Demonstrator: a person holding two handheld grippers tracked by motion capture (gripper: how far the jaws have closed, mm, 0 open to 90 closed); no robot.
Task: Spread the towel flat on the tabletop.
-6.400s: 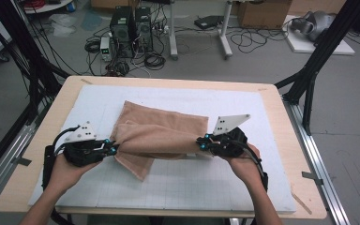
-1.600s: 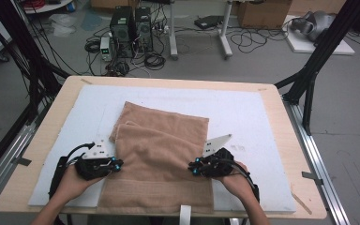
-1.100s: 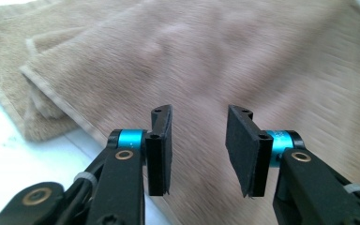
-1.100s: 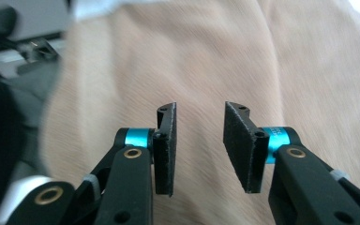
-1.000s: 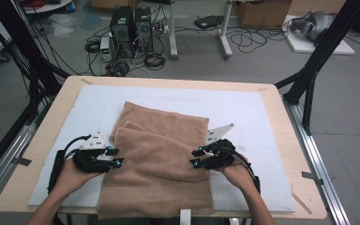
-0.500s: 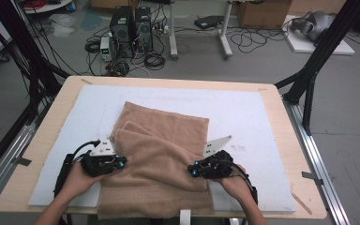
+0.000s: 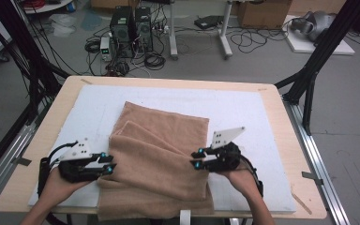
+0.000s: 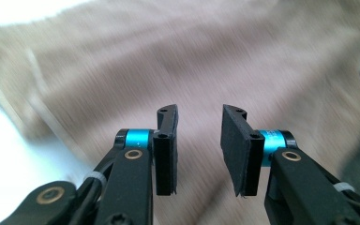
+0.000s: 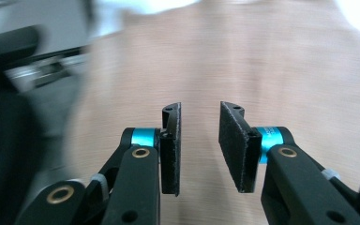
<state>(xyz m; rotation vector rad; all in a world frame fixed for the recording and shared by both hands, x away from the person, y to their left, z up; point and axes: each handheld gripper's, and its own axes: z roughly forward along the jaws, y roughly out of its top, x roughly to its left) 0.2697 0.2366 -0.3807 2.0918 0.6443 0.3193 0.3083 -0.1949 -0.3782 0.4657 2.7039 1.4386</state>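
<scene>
**Claws spread at the towel's edges**

Left claw [image 7: 108, 167] sits at the towel's [image 7: 161, 154] nine o'clock edge, jaws parted, empty. We judge the cloth soft, limp and light; it lies mid-tabletop [image 7: 272, 117]. Right claw [image 7: 196, 159], at three o'clock, gapes too. We would pinch the near corners.

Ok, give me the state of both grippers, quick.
Left gripper: open, holding nothing, over the brown towel.
Right gripper: open, holding nothing, over the same towel.
</scene>
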